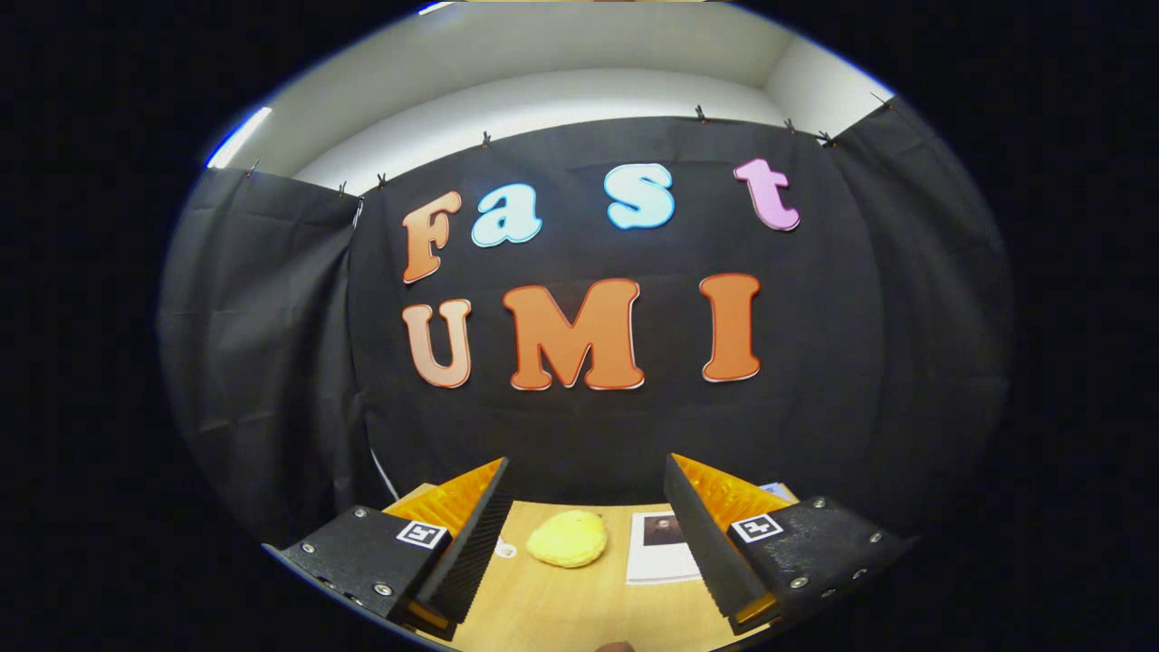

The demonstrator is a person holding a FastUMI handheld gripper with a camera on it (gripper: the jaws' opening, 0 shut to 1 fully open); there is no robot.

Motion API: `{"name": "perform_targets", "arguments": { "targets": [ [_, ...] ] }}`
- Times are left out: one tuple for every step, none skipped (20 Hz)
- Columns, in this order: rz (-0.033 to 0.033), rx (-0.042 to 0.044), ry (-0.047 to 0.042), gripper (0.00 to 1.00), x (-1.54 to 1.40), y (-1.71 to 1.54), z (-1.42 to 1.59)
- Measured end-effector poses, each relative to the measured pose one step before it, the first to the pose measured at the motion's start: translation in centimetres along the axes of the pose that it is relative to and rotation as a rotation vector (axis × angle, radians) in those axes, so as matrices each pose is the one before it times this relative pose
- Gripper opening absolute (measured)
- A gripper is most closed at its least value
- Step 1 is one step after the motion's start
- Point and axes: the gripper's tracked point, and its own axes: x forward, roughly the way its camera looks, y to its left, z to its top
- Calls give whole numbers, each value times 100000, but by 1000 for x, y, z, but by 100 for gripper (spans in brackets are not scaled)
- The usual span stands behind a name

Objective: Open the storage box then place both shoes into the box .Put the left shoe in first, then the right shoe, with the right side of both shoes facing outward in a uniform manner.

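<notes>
In the gripper view, the gripper [587, 516] is pointing forward over a light wooden table [579, 607], and its two fingers are standing wide apart with nothing between their pads. One finger [475, 534] is showing on the left and the other [702, 534] on the right. Between the fingers, and a little ahead of them, a small yellow soft object [568, 538] is lying on the table; I cannot tell for sure if it is one of the shoes. Just beside the right finger, a white sheet with a dark picture [659, 546] is lying flat on the table. Beyond the fingers the black cloth wall [272, 344] of the booth is hanging.
</notes>
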Motion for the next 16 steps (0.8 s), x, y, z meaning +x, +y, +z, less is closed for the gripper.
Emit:
{"name": "perform_targets", "arguments": {
  "targets": [
    [-1759,-1174,-1612,98,-299,-1097,627],
    [-1310,-1035,-1714,98,-373,-836,620],
    [-994,-926,-1869,98,-340,-649,627],
    [-776,-842,-1883,98,-521,-758,613],
    [-706,-797,-1915,98,-367,-646,579],
    [-949,-785,-1645,98,-120,-536,312],
    [-1073,-645,-1587,98,-167,-563,422],
    [-848,-405,-1325,98,-183,-407,304],
    [-394,-363,-1469,98,-230,-339,380],
    [-343,-638,-1165,98,-64,-316,214],
    [-783,-545,-357,98,-10,-370,-19],
    [-598,-646,-170,98,-18,-250,-52],
    [-701,36,23,98,13,-188,33],
    [332,157,-328,98,56,177,33],
    [122,261,-377,98,9,94,90],
    [46,6,-131,98,65,42,-14]
  ]
}}
